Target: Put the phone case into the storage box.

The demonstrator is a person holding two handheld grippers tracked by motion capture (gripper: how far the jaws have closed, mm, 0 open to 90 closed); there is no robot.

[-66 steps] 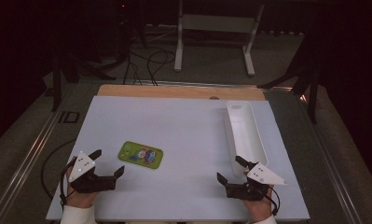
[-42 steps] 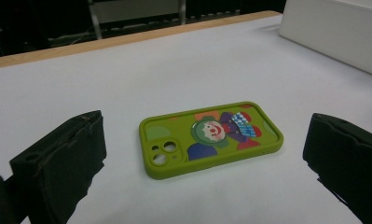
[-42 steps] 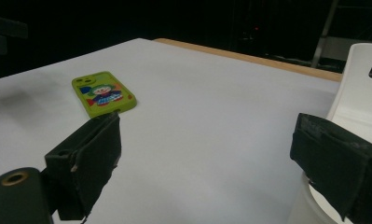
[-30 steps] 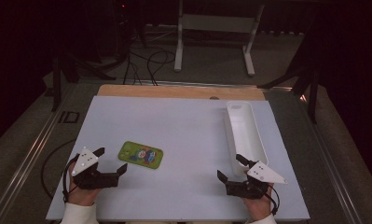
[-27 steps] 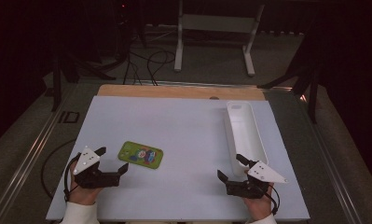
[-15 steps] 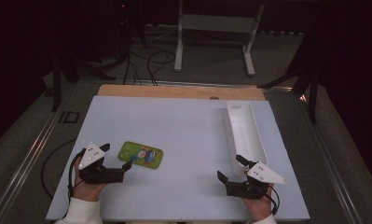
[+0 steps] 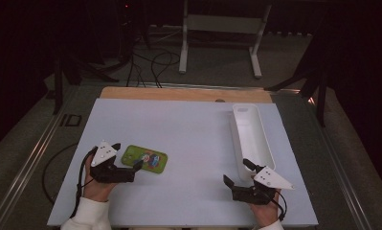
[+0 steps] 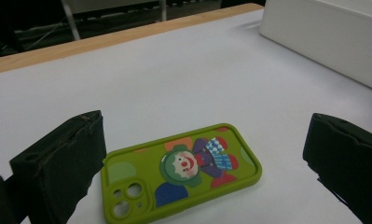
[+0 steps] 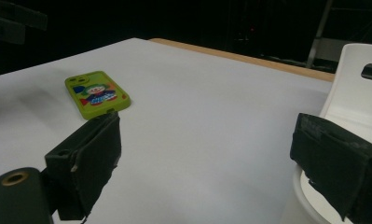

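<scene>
Room dark; a white metal stand (image 7: 221, 28) and loose cables (image 7: 152, 62) sit on the floor beyond the tabletop (image 7: 188, 129). The tabletop is a pale, matte sheet, with a wooden strip (image 7: 179, 93) exposed along its far edge. Surface is flat and uncluttered.

Left gripper (image 7: 126, 160): jaws released and spread wide. The green phone case (image 8: 179, 170) lies flat on the tabletop, clown print and camera cut-outs facing up, just ahead of the jaws and in line with the gap between them. Its camera end lies close to the left-hand jaw in the left gripper view; contact with that jaw cannot be determined. The other jaw stands well clear of it.

Right gripper (image 7: 237, 173): jaws released, nothing between them. A long white tray (image 7: 250, 132) stands just beside and partly behind the right-hand jaw in the right gripper view. The phone case lies well beyond the left-hand jaw, far across the sheet.
</scene>
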